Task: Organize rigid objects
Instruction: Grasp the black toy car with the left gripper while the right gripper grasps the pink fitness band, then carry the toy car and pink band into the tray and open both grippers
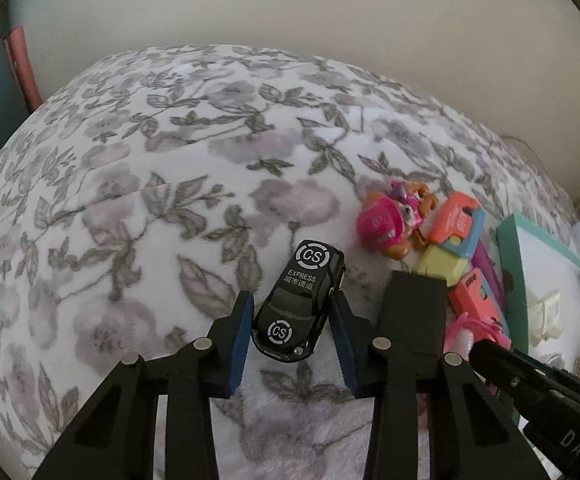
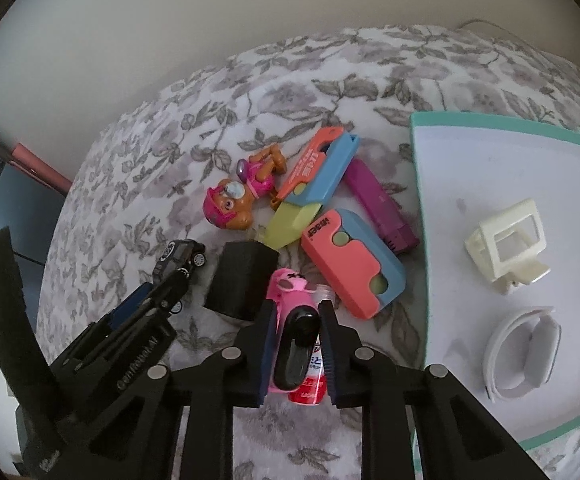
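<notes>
Blanket [image 1: 138, 184], fleecy, grey floral print. Left gripper [image 1: 291, 304] partly closed, blue ribbed pads pressing both flanks of glossy black toy car [image 1: 299, 304], which sits left of the pile. Right of it: matte black block [image 2: 242, 280], plastic pup figure [image 2: 242, 196] farther off. Right gripper [image 2: 295, 314] nearly shut, clamped on pink clip [image 2: 290, 300] with black oval insert, near edge of pile. Far right: teal-rimmed white tray [image 2: 425, 128], flat, holding cream frame [image 2: 505, 240].
</notes>
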Available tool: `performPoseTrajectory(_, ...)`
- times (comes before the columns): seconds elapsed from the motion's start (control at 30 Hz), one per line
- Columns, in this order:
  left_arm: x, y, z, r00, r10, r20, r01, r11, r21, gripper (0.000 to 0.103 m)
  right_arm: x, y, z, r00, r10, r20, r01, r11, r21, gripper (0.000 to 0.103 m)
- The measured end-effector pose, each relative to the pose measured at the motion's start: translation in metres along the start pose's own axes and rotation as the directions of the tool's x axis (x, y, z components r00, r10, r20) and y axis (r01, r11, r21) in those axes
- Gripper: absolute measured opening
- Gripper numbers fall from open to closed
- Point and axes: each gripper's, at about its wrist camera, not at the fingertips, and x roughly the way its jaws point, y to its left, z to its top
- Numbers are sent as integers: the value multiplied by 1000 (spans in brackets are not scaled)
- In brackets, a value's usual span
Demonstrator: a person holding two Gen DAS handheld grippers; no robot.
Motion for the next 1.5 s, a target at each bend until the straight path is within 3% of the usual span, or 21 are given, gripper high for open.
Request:
performPoseTrajectory(0.23, -4, 7, -1, 1000, 1, 0, -1, 1000, -30, 39, -16, -3, -1, 999, -2, 36, 2, 1000, 3, 21)
performPoseTrajectory(0.47, -27, 19, 3, 998, 16, 55, -12, 997, -73, 35, -42, -4, 0, 995, -15, 96, 16, 1000, -10, 21)
performPoseTrajectory(0.83, -57, 0, 8, 993, 35, 110, -32, 999, -34, 35, -80, -25, -1, 983, -62, 175, 58, 998, 25, 21)
performPoseTrajectory(1.0, -78, -35, 14, 990, 3, 143, -8, 1000, 30, 35, -96, -47, 6, 959, -180, 220, 170, 983, 63, 21)
performPoseTrajectory(1.13, -92, -71, 18, 987, -46, 152, 33, 996, 88, 35, -109, -73, 9, 927, -284, 243, 263, 958, 118, 21)
performPoseTrajectory(1.33, -109, -139, 19, 982, -126, 139, 99, 977, 188, 35, -129, -110, 10, 891, -376, 255, 332, 922, 200, 21)
performPoseTrajectory(1.5, -109, -194, 9, 983, -150, 102, 122, 962, 245, 35, -140, -138, 9, 863, -436, 253, 376, 891, 254, 21)
